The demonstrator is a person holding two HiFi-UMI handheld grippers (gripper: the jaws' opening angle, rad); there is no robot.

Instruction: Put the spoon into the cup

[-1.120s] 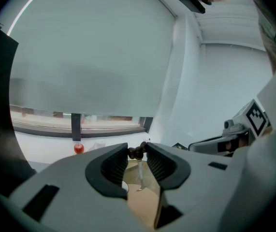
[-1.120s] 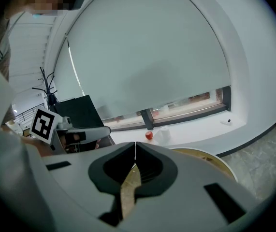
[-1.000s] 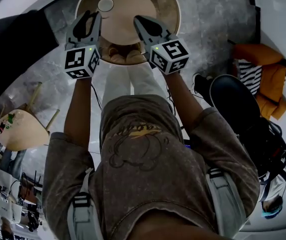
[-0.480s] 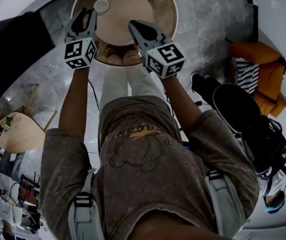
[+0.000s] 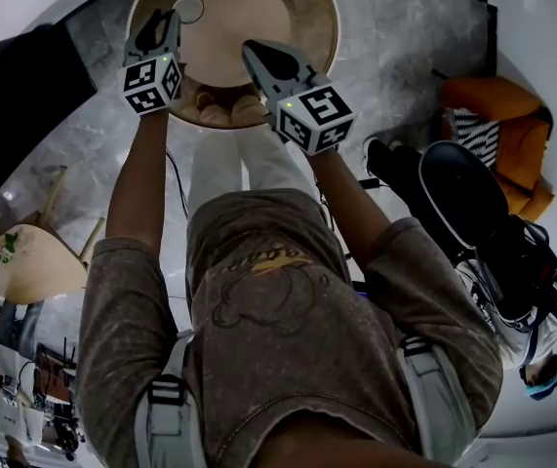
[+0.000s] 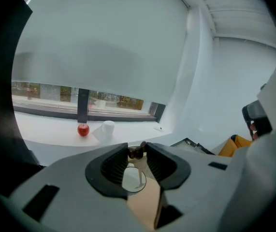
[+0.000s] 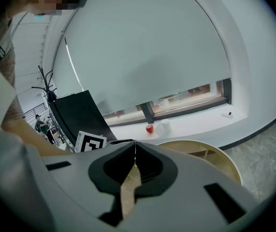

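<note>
Grey stone floor is spreading around a round light brown wooden table [image 5: 319,29] at the top of the head view. A small white cup [image 5: 188,8] is standing on the table's upper left part. The left gripper [image 5: 157,19] is reaching over the table edge, just left of the cup and very near it. In the left gripper view its jaws [image 6: 137,152] are standing apart with nothing held, and the cup [image 6: 134,179] is showing low in the gap between them. The spoon is too small to pick out for sure. The right gripper [image 5: 258,53] is hanging over the table's middle, to the right of the cup. Its jaws [image 7: 135,153] are pressing together at the tips and holding nothing. A red apple [image 6: 83,129] is sitting on the white window ledge far behind
</note>
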